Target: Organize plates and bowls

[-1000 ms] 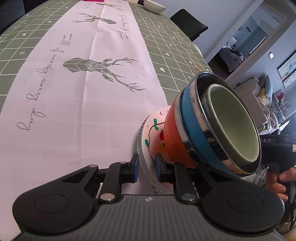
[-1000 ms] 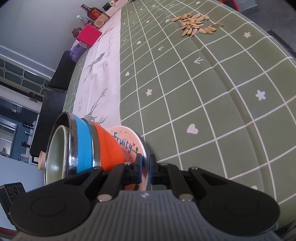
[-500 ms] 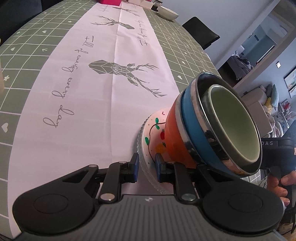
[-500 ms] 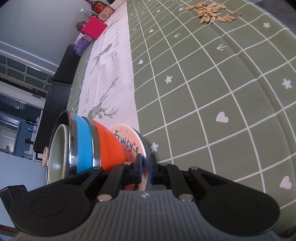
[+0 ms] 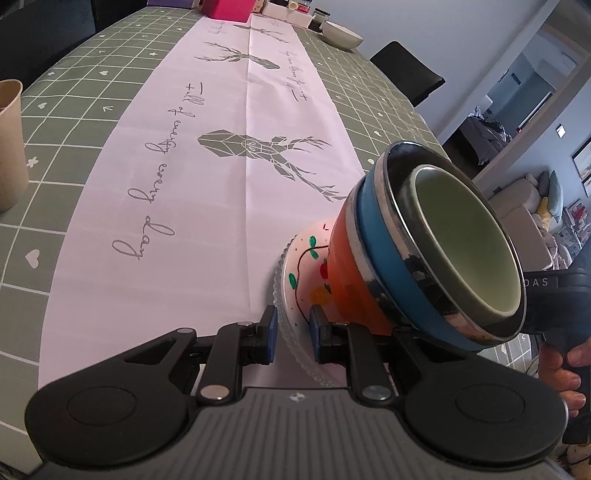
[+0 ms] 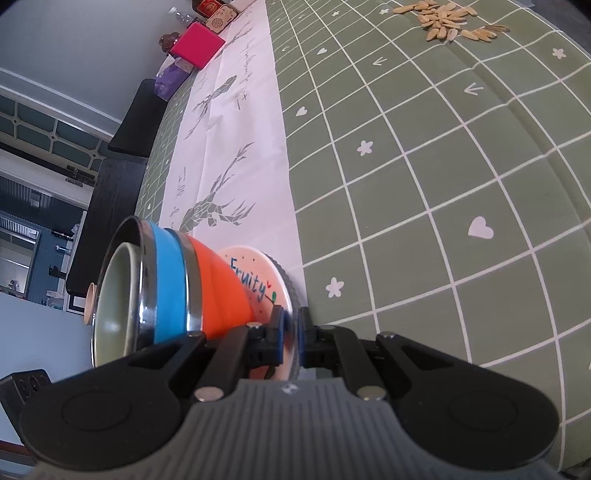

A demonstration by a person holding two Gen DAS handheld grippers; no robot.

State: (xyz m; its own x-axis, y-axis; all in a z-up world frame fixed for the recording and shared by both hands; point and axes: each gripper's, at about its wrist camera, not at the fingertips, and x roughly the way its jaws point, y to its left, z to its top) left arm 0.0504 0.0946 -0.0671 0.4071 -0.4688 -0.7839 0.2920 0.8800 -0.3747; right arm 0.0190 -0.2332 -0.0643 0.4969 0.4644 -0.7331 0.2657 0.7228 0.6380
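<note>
A tilted stack hangs over the table between both grippers. It is a clear glass plate [image 5: 277, 280] under a pink plate [image 5: 306, 266] lettered "Fruity" [image 6: 255, 269], then an orange bowl [image 5: 347, 266], a blue steel-rimmed bowl [image 5: 384, 266] and a pale green bowl [image 5: 465, 240] nested inside. My left gripper [image 5: 293, 332] is shut on the plates' rim from one side. My right gripper [image 6: 291, 332] is shut on the rim from the opposite side, with the orange bowl [image 6: 218, 280] and blue bowl [image 6: 170, 280] leaning to its left.
A green checked tablecloth with a white deer runner [image 5: 229, 147] covers the table. A paper cup [image 5: 9, 144] stands at the left, a white bowl [image 5: 341, 35] and a pink box [image 5: 229, 7] at the far end. Seeds [image 6: 450, 22] lie scattered. A hand [image 5: 561, 369] grips the right handle.
Both grippers have carried the stack across the table, grips unchanged. The far end with the pink box and the paper cup at the left have come into view.
</note>
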